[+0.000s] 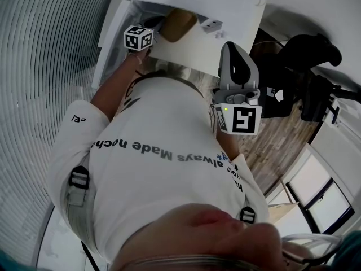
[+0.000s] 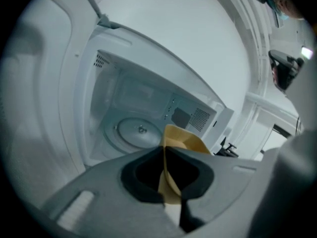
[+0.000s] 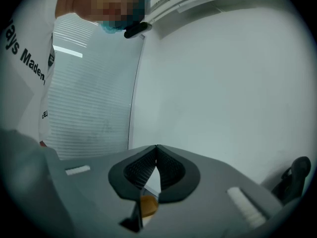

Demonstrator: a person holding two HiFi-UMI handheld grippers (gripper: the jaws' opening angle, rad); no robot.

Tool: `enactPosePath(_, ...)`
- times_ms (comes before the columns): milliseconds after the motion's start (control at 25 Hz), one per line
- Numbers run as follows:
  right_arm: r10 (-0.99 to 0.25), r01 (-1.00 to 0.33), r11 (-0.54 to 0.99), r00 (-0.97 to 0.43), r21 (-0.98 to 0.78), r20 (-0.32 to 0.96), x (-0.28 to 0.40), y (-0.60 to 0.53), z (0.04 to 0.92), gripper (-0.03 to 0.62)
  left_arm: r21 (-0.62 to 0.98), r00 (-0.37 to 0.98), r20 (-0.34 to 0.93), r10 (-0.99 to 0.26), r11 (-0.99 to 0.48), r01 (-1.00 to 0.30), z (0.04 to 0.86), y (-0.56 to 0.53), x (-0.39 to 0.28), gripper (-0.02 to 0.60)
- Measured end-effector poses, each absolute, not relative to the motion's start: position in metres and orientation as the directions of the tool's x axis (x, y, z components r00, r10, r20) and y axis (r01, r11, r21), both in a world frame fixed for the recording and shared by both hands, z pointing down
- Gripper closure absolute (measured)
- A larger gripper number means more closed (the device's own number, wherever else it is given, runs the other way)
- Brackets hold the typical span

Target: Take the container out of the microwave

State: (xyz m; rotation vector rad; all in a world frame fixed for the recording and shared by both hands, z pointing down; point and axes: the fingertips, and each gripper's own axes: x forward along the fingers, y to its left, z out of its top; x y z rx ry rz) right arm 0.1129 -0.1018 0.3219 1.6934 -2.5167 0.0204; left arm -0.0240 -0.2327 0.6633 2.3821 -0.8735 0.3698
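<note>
Tan-yellow container [image 2: 184, 142] is pinched by its rim in the clenched fingers [image 2: 143, 175] of my left gripper [image 2: 164, 150], in front of the open microwave [image 2: 99, 108], whose round turntable [image 2: 140, 131] lies at ten o'clock from it in the left gripper view. My right gripper [image 3: 156, 148] has its fingers [image 3: 171, 175] pressed together on nothing, facing a white wall [image 3: 223, 83].
</note>
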Motion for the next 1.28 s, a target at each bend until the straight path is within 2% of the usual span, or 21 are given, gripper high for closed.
enactPosePath(480, -0.927, -0.928, 0.369, -0.363, 0.049, 0.095, 0.112, -0.096, 0.322, 0.592, 0.4, 0.811, 0.423, -0.405, -0.719, -0.568, 0.661, -0.208, -0.012, 0.563)
enactPosePath(1280, -0.944, -0.946, 0.32, -0.313, 0.057, 0.102, 0.126, -0.09, 0.324, 0.592, 0.407, 0.887, 0.452, -0.095, -0.862, -0.3, 0.69, -0.152, 0.042, 0.561)
